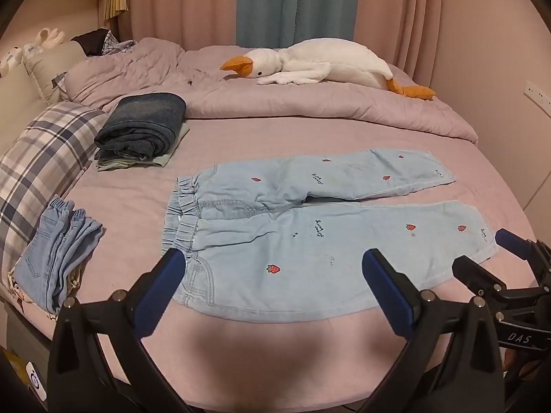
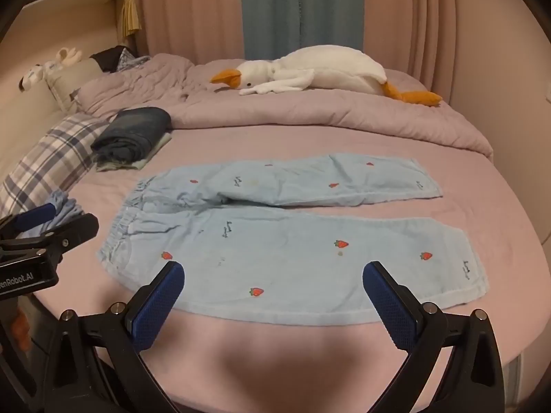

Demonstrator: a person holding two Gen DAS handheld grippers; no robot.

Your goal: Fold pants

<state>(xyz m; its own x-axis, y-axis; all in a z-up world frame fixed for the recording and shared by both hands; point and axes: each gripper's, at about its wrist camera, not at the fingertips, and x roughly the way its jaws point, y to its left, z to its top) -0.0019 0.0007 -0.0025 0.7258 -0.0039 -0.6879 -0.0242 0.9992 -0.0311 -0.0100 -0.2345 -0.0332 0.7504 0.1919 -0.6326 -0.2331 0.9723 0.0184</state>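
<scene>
Pants [image 1: 310, 241] lay flat with legs apart, ready for folding; left gripper [image 1: 273, 275] and right gripper [image 2: 273, 285] hovered at their near edge, jaws wide, empty.

Both wrist cameras look forward from the near edge of the bed [image 1: 137, 203], low and close. The left view faces the waistband side of the pants [image 1: 310, 230], the right view the legs. Both share the pants [image 2: 292, 241] and the goose [image 2: 320, 72].

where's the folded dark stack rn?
The dark stack sits far left on the bed in both views, beside the plaid pillow, just before the bunched duvet and beyond the waistband of the pants.
</scene>
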